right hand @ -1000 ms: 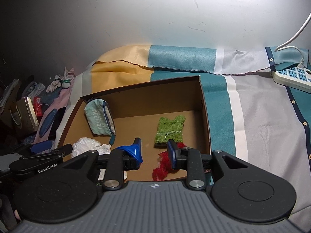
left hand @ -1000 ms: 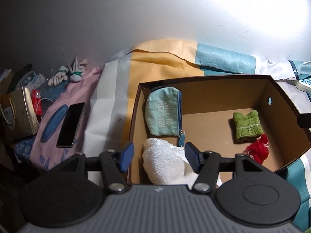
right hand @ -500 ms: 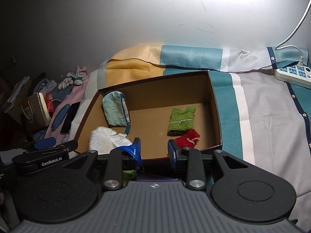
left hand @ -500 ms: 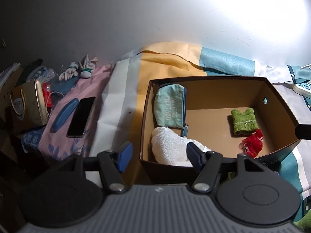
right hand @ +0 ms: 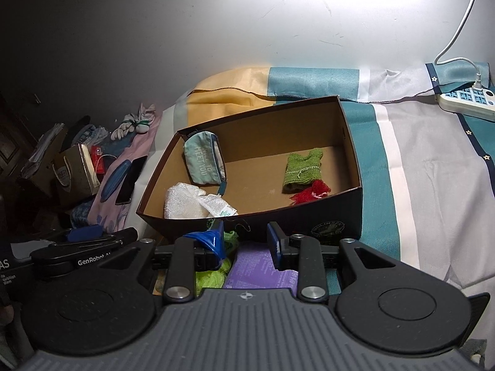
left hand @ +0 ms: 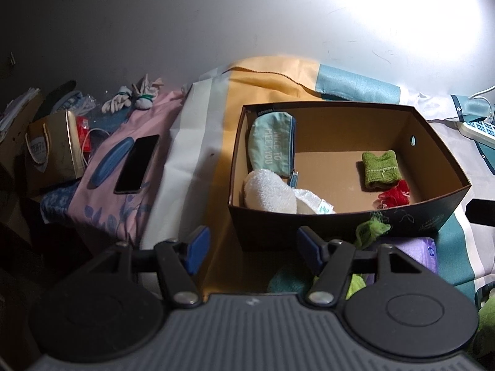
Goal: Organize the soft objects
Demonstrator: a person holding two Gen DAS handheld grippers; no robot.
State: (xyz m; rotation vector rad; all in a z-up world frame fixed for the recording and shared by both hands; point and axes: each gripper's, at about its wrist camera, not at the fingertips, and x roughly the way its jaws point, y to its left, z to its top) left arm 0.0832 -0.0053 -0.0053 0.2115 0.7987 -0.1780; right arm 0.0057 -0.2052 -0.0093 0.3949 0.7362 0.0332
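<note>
Striped bedding (right hand: 433,167) in yellow, teal, white and grey is covering the surface beneath a pale wall.

- Cardboard box (left hand: 439,213), open-topped, is sitting on the bedding and holding: teal zip pouch (left hand: 272,148) leaning in the far left corner; white towel (left hand: 269,194) lying at the near left; green knitted piece (left hand: 379,170) lying flat toward the right; red mesh puff (left hand: 394,196) touching its near edge.
- Lime mesh item (right hand: 213,275) and purple packet (right hand: 260,266) are lying outside, just before the box front.
- Phone (left hand: 136,164) is resting on pink cloth, well apart.
- Left gripper (left hand: 252,249): spread, gripping nothing.
- Right gripper (right hand: 246,242): spread, gripping nothing.
</note>
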